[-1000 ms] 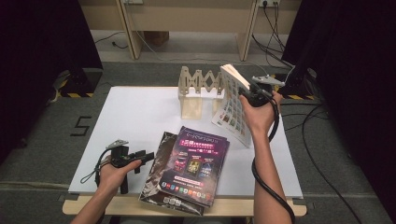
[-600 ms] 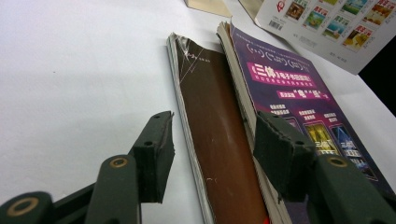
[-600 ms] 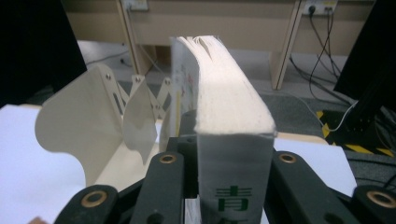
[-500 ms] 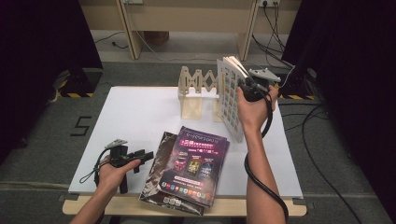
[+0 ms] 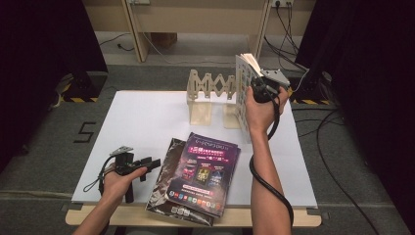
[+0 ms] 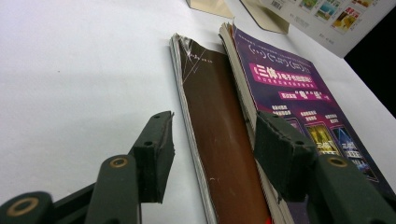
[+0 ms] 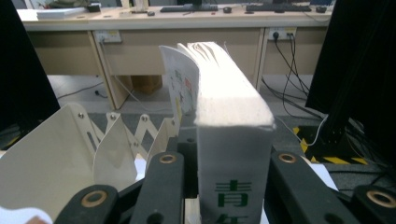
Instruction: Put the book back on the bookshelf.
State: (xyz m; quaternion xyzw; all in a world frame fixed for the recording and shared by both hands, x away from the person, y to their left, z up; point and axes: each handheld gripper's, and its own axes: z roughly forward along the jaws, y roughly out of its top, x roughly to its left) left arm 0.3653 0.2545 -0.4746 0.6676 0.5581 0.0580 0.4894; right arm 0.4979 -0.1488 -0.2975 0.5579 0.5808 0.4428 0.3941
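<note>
Right hand-held gripper (image 5: 254, 88) is clamping a thick white book (image 5: 243, 93) by its spine, with both black jaws pressing flat against the covers in the right gripper view; its jaws have just been closing with the book between them. Held upright, the book is hanging over the far right part of the worktop (image 5: 147, 122), its grid-printed cover facing the person's left and its page block fanning slightly at the top. Just beside the book, on its left, a beige accordion-style book rack (image 5: 208, 95) is standing on the worktop, and its panels are showing at the left of the right gripper view (image 7: 70, 154). Whether the book is touching the rack cannot be told. Left hand-held gripper (image 5: 147, 163) is resting low at the near left of the worktop, its jaws standing apart and gripping nothing. Those jaws are pointing at the edge of two magazines lying flat near the front edge: a purple magazine (image 5: 205, 171) is lying on top, overlapping a dark brown magazine (image 5: 169, 176) beneath it. In the left gripper view the brown magazine (image 6: 219, 140) is lying between the open jaws without contact.
</note>
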